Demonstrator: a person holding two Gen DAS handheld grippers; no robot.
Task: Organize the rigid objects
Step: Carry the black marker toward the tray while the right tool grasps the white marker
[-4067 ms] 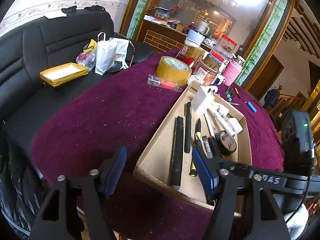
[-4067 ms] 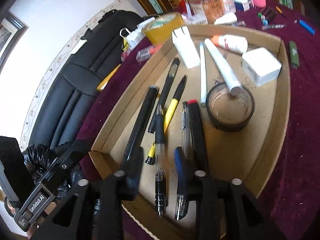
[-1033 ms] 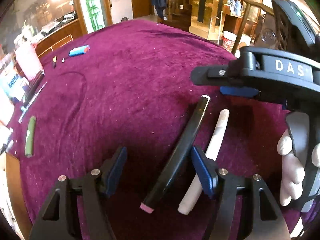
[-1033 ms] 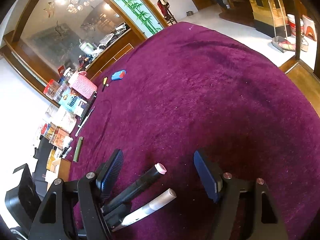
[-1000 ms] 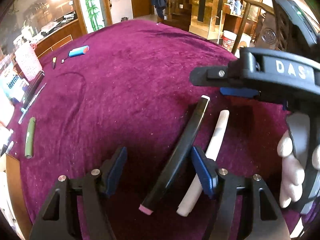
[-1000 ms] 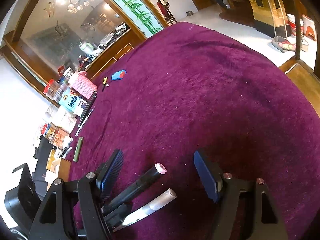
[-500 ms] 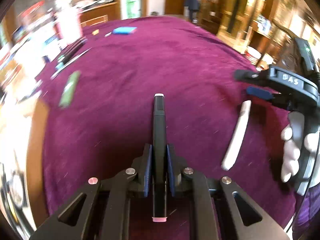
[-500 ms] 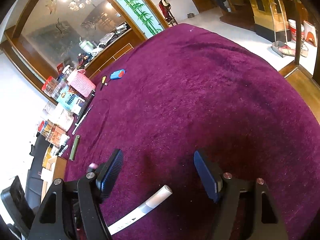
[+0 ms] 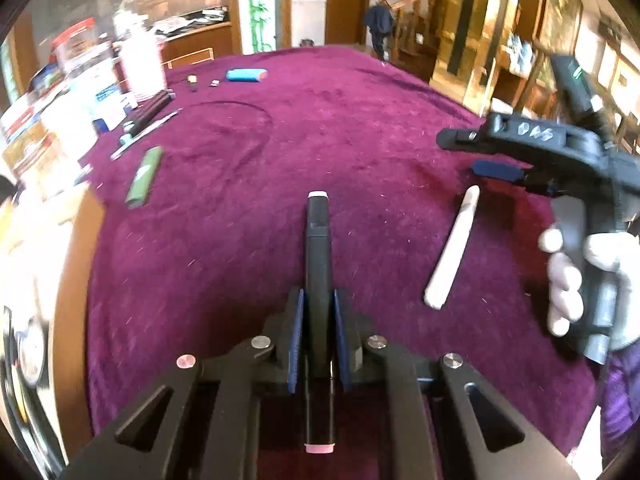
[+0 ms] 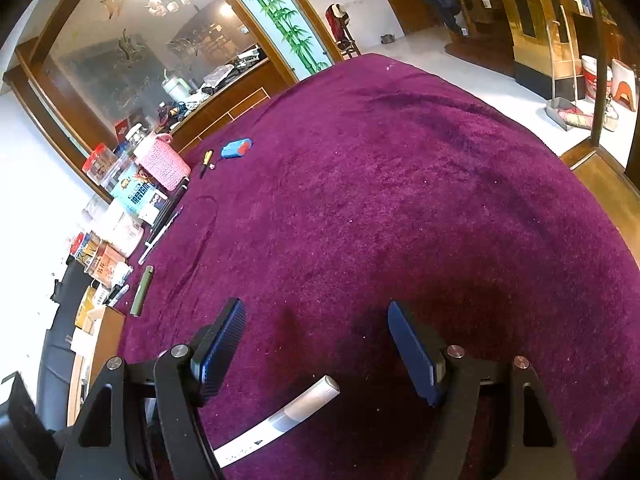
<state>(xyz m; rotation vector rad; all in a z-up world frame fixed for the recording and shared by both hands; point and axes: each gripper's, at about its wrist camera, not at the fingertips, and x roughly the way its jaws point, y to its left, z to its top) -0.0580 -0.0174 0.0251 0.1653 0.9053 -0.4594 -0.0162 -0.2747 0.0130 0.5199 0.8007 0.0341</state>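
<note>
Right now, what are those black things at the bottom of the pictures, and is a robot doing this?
No robot here. A person holds a pair of tongs in each hand, and a small camera on each one looks forward along its fingers. One picture comes from the left tongs, which are shut on a black marker. There you also see the right tongs and the gloved hand holding them. The other picture comes from the right tongs, which are open above a white pen. The pen lies on a purple cloth, with a green lighter farther off.
</note>
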